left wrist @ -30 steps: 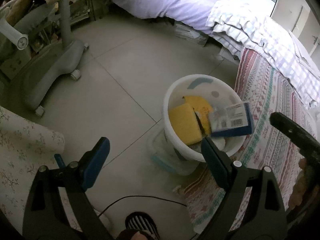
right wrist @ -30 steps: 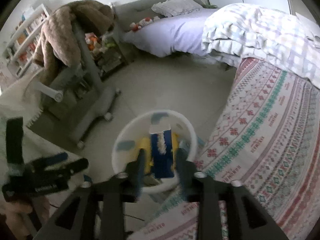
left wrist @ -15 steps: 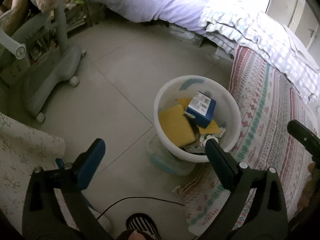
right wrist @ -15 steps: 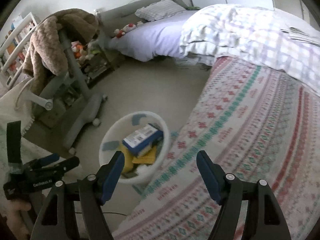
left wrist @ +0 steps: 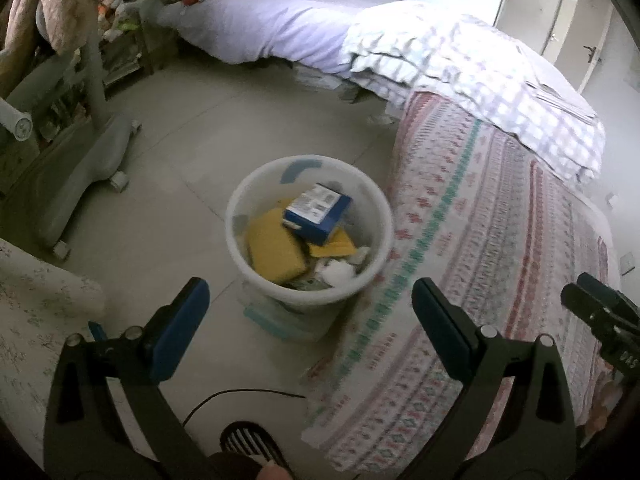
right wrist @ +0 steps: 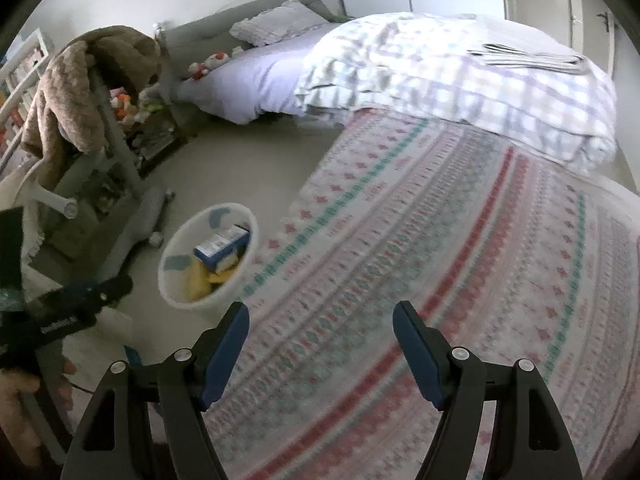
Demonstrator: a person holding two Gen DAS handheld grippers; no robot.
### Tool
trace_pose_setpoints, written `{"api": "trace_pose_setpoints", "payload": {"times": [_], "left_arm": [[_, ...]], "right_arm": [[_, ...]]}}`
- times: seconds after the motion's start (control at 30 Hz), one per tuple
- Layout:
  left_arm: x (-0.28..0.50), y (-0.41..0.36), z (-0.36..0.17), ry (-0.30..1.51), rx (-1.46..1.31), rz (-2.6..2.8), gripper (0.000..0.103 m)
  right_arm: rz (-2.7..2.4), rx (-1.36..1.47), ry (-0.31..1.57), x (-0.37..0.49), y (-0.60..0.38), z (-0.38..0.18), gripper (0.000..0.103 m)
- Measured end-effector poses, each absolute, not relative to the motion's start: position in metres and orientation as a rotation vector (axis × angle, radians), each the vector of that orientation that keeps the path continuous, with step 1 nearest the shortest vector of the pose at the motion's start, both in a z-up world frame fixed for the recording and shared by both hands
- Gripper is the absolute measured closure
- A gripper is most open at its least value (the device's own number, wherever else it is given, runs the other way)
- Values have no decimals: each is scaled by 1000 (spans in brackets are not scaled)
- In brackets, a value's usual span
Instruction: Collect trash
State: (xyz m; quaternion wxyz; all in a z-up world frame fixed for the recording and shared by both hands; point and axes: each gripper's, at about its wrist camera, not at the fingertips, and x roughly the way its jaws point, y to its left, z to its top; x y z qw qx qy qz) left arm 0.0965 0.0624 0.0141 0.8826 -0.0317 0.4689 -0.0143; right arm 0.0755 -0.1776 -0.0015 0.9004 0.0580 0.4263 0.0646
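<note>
While both grippers, left gripper (left wrist: 308,312) and right gripper (right wrist: 320,332), gape empty, we see the blue carton (left wrist: 318,213) in the white bin (left wrist: 376,208).

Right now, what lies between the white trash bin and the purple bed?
Only bare tiled floor between the white trash bin and the purple bed; the left wrist view shows this most clearly.

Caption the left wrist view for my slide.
Open left claw above a white bin holding a blue box and yellow sponges.
</note>
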Motion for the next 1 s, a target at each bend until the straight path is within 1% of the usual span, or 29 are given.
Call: {"api": "trace_pose_setpoints", "payload": {"times": [0.33, 0.5, 0.6, 1.0], "left_arm": [[55, 26, 28, 876, -6, 23, 2], [37, 12, 23, 883, -19, 22, 2], [27, 7, 23, 863, -27, 40, 2], [26, -11, 16, 871, -2, -4, 2]], "right_arm": [[89, 81, 850, 37, -202, 9, 27], [62, 51, 818, 22, -202, 15, 26], [37, 11, 806, 16, -198, 12, 21], [23, 7, 862, 25, -197, -7, 21]]}}
